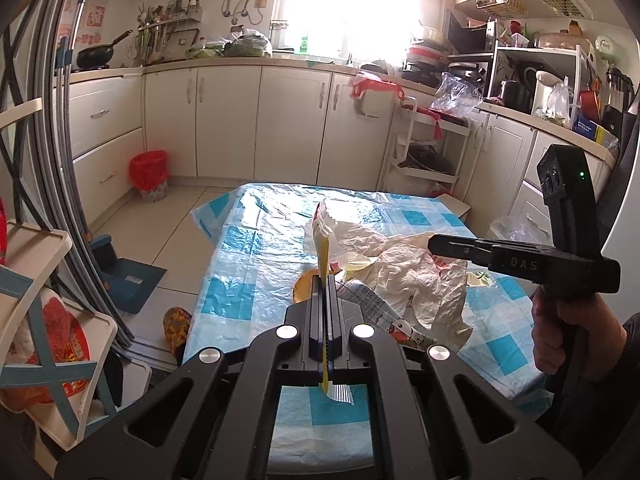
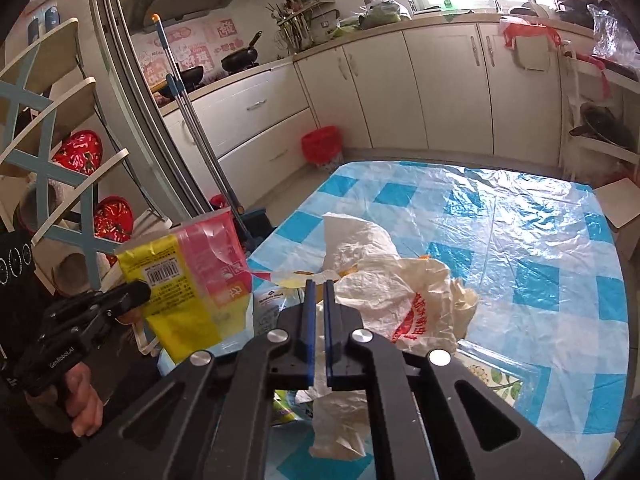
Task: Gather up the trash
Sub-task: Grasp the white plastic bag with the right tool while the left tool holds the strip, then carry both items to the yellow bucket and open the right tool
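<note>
Yellow snack packet point(image 2: 192, 292) hangs clamped in the left gripper point(image 1: 325, 280), at nine o'clock of the right gripper point(image 2: 318, 284), which pinches the white plastic bag point(image 2: 384, 280) on the table point(image 2: 540, 240)

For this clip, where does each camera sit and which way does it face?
Left wrist: on the left gripper, shut on a yellow-and-pink packet, facing the table and window; right gripper and its hand show.
Right wrist: on the right gripper, shut on a white plastic bag, facing the stove side; the left gripper shows.
Shared: table, red-lined bin.
</note>
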A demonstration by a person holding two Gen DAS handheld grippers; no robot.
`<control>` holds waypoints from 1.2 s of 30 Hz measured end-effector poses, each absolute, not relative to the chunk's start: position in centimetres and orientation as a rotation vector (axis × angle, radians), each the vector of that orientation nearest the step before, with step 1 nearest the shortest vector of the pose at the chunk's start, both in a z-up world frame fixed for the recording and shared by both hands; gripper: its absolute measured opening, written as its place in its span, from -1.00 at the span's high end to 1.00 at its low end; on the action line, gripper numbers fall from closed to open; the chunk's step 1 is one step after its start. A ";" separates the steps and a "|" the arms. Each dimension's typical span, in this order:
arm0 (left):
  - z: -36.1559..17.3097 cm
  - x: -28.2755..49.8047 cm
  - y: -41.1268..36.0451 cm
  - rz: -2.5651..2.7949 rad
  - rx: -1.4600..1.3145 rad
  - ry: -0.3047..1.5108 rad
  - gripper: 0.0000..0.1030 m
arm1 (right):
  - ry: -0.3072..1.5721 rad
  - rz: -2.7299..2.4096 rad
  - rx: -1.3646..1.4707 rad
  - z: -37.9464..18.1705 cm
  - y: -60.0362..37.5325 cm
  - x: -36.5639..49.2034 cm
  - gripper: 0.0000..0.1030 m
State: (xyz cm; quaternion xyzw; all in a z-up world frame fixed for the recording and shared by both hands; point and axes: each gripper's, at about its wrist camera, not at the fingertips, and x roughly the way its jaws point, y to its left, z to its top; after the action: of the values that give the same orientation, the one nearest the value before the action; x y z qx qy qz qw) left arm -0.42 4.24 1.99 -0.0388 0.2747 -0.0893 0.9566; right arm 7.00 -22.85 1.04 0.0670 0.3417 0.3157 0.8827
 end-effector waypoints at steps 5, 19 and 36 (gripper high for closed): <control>2.0 -0.7 4.1 -0.176 -0.076 0.567 0.98 | 0.748 0.596 0.067 0.0 -21.8 7.3 -0.41; 2.2 -1.0 4.0 -0.176 -0.075 0.566 0.98 | 0.793 0.593 0.019 -1.9 -19.7 9.0 0.50; 5.2 -2.2 3.3 -0.202 -0.074 0.506 0.98 | 0.712 0.687 0.170 1.9 -23.9 5.8 0.71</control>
State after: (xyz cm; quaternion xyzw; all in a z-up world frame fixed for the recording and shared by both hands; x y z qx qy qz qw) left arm -2.23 3.33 5.24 -0.0364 0.2498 -0.0997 0.9625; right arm 5.75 -23.94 1.87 0.0815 0.3412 0.3292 0.8767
